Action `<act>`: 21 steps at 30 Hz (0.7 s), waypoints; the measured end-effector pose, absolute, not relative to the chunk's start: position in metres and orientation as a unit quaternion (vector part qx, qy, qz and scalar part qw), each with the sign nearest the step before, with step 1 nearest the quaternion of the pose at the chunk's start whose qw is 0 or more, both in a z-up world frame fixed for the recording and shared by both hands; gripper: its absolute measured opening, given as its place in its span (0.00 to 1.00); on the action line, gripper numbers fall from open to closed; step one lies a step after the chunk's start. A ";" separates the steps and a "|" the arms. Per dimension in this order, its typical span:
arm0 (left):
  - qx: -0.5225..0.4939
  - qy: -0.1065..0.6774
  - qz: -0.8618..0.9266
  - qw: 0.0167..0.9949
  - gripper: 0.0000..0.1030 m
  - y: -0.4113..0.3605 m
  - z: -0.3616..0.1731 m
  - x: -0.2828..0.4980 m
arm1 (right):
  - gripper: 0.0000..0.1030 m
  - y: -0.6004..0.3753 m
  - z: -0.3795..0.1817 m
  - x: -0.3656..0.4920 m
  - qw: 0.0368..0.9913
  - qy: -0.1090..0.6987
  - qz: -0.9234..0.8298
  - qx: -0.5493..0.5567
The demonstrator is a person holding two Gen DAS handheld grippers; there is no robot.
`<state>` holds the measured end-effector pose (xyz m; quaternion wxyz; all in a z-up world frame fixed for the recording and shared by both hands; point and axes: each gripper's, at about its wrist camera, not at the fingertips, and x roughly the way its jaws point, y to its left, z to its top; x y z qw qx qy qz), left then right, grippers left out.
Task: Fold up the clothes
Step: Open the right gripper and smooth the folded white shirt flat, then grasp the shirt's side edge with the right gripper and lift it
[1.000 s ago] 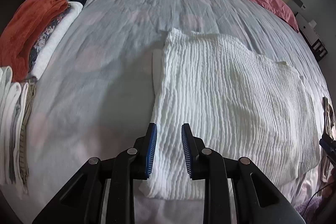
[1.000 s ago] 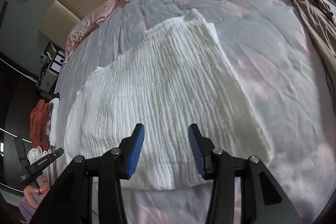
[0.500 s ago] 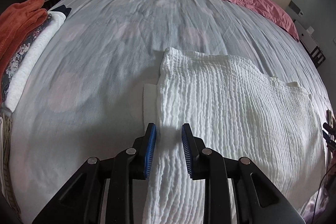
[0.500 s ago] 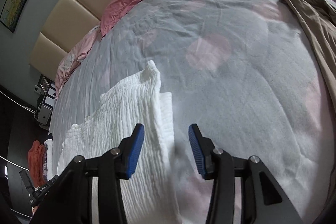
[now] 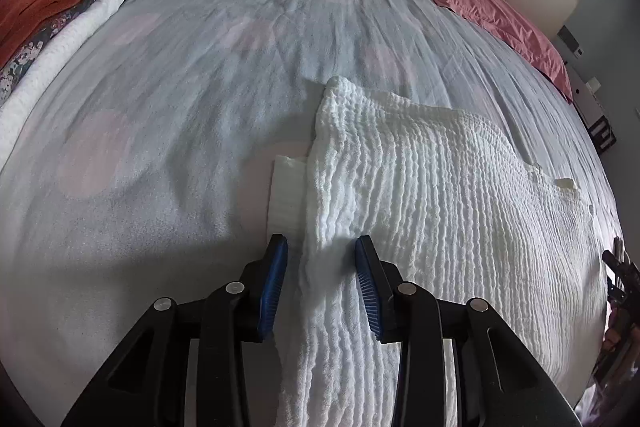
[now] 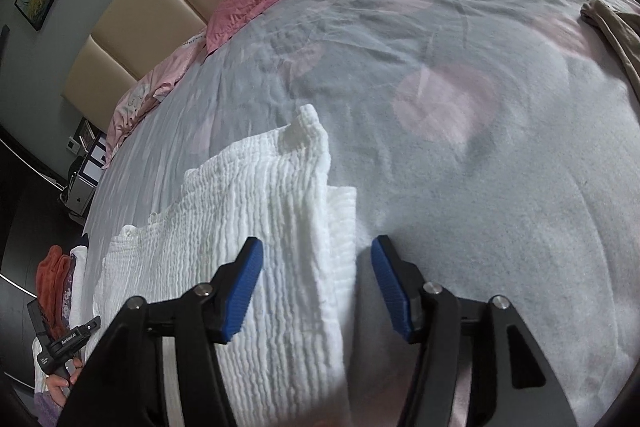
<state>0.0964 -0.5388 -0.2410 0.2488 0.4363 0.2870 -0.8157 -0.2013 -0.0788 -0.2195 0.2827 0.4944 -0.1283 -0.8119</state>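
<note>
Both tongs sit lower and closer to the bedspread than a second ago, and each pair of jaws is opening. Between the blue pads of the left tongs (image 5: 321, 281) runs the left folded edge of the white ribbed garment (image 5: 440, 211), a raised ridge of cloth with a gap on either side; the pads do not press it, so this tool is released. Ahead and to the right of those pads the garment spreads flat across the grey bedspread (image 5: 168, 115), with a thin under-layer peeking out just left of the ridge.

Across the bed, the right tongs (image 6: 316, 285) stand spread wide over the garment's opposite edge (image 6: 280, 227). Its left pad is over the ribbed cloth, its right pad over bare bedspread just beyond the edge. Nothing is gripped there either. Far right of those tongs lies a tan garment (image 6: 616, 27).
</note>
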 end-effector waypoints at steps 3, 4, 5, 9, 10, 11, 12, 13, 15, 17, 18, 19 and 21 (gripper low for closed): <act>0.437 0.300 -0.813 0.243 0.36 -0.542 -0.241 0.098 | 0.69 -0.086 -0.220 -0.200 0.288 -0.109 -0.813 0.495; 0.437 0.304 -0.812 0.240 0.36 -0.543 -0.241 0.099 | 0.69 -0.088 -0.220 -0.200 0.287 -0.101 -0.814 0.494; 0.436 0.310 -0.811 0.238 0.36 -0.544 -0.241 0.100 | 0.69 -0.090 -0.219 -0.199 0.286 -0.092 -0.816 0.494; 0.433 0.330 -0.805 0.235 0.36 -0.547 -0.241 0.102 | 0.64 -0.093 -0.219 -0.199 0.280 -0.080 -0.821 0.491; 0.433 0.335 -0.803 0.235 0.36 -0.548 -0.241 0.102 | 0.61 -0.092 -0.219 -0.200 0.277 -0.083 -0.822 0.491; 0.433 0.337 -0.803 0.234 0.36 -0.548 -0.241 0.102 | 0.54 -0.091 -0.220 -0.201 0.275 -0.086 -0.822 0.491; 0.433 0.339 -0.802 0.233 0.36 -0.549 -0.241 0.103 | 0.47 -0.089 -0.220 -0.202 0.273 -0.089 -0.823 0.490; 0.433 0.342 -0.801 0.232 0.36 -0.549 -0.241 0.103 | 0.44 -0.088 -0.221 -0.203 0.270 -0.092 -0.824 0.490; 0.435 0.338 -0.801 0.233 0.36 -0.548 -0.241 0.103 | 0.35 -0.086 -0.222 -0.205 0.269 -0.101 -0.823 0.490; 0.439 0.332 -0.802 0.234 0.36 -0.546 -0.241 0.101 | 0.26 -0.087 -0.221 -0.204 0.272 -0.098 -0.823 0.488; 0.440 0.329 -0.802 0.234 0.36 -0.546 -0.241 0.101 | 0.21 -0.089 -0.220 -0.203 0.274 -0.092 -0.825 0.486; 0.442 0.326 -0.802 0.235 0.36 -0.545 -0.240 0.101 | 0.18 -0.092 -0.219 -0.201 0.276 -0.085 -0.826 0.484; 0.444 0.323 -0.802 0.235 0.36 -0.546 -0.240 0.101 | 0.11 -0.099 -0.215 -0.195 0.280 -0.070 -0.831 0.476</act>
